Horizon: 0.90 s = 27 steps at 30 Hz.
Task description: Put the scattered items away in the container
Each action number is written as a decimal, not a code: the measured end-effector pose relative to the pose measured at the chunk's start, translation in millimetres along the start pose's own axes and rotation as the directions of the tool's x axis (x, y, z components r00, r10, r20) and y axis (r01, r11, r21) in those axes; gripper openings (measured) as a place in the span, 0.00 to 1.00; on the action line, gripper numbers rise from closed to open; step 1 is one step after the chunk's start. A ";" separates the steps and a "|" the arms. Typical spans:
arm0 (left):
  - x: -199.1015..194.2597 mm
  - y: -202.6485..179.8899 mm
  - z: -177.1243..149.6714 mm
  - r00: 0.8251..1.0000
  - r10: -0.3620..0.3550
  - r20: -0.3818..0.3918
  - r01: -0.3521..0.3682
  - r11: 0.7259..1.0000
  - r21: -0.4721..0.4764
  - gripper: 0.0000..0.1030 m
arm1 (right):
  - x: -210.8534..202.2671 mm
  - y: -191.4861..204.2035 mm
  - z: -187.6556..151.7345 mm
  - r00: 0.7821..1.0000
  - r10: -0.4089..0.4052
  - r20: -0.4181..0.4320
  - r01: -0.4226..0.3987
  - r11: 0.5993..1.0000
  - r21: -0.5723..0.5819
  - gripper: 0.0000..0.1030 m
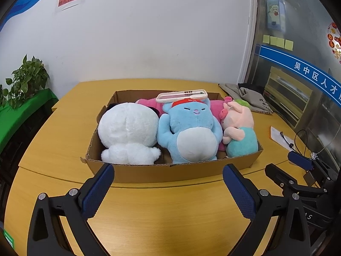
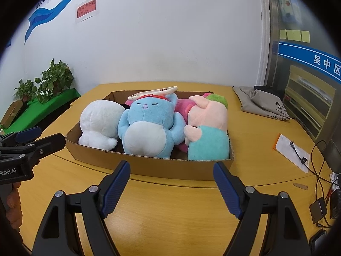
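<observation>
A cardboard box stands on the yellow table. In it lie a white plush, a blue plush with a red headband, a pink pig plush in teal and a pink plush behind them. A white phone case rests on top of the blue plush's head. My left gripper is open and empty in front of the box. My right gripper is open and empty, also in front of the box.
A grey cloth bag lies at the table's back right. A white paper with a cable and a power strip lie at the right edge. Potted plants stand on a green shelf at left.
</observation>
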State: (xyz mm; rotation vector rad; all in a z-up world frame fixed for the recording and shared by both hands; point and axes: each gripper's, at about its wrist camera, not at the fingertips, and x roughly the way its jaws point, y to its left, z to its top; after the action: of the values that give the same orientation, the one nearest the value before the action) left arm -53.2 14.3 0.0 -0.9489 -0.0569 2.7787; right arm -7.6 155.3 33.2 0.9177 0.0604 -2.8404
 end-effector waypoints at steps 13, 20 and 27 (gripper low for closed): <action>8.8 -1.8 -4.2 1.000 0.003 -0.028 -0.003 1.000 0.005 1.00 | 4.6 -3.2 -1.8 1.000 -0.008 -0.008 0.008 1.000 0.007 0.78; 15.0 -0.8 -8.5 0.998 0.024 -0.053 -0.023 1.000 0.013 1.00 | 6.0 -2.3 -5.5 1.000 -0.013 -0.015 0.013 1.000 0.005 0.78; 19.5 -2.4 -14.6 0.997 0.002 -0.080 0.000 1.000 0.023 1.00 | 6.3 0.5 -7.3 1.000 -0.013 -0.017 0.013 1.000 0.002 0.78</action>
State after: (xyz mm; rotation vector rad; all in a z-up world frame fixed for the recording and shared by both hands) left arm -59.0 20.2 -23.1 -1.0538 -0.0130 2.7328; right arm -8.3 154.6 23.7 0.9456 0.0654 -2.8458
